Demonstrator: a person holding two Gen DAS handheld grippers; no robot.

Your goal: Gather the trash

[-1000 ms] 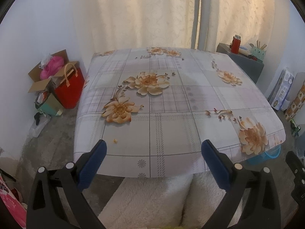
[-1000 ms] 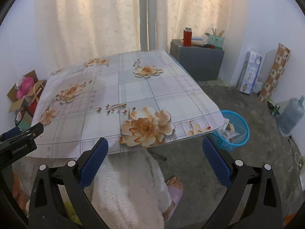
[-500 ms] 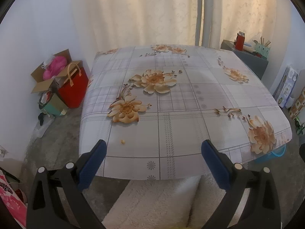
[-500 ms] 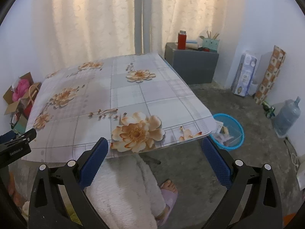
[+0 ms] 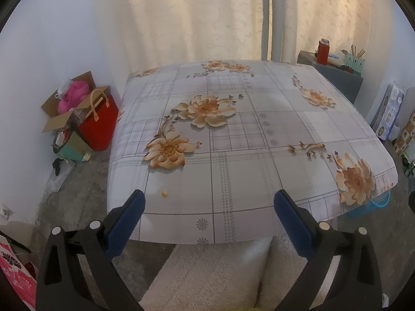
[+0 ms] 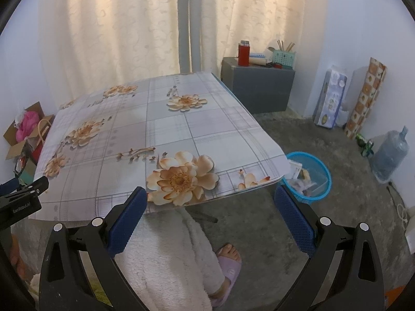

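A small yellowish crumb (image 5: 164, 193) lies on the floral tablecloth (image 5: 233, 155) near the front left corner, just beyond my left gripper (image 5: 207, 204), which is open and holds nothing. On the floor past the table's right corner stands a blue basket (image 6: 311, 178) with scraps of trash inside; part of its rim (image 5: 381, 204) peeks out under the cloth in the left wrist view. My right gripper (image 6: 207, 202) hangs open over the table's front right edge, the basket just beyond its right finger (image 6: 293, 217).
A person's white fleece-clad legs (image 6: 168, 254) and a sandalled foot (image 6: 228, 256) are below me. A red bag (image 5: 101, 124) and cardboard box (image 5: 64, 103) sit left of the table. A grey cabinet (image 6: 259, 88), packages (image 6: 329, 96) and a water jug (image 6: 389, 155) line the right wall.
Both views have drifted slightly: the table sits a little further right in the left wrist view and further left in the right wrist view. Both grippers stay open.
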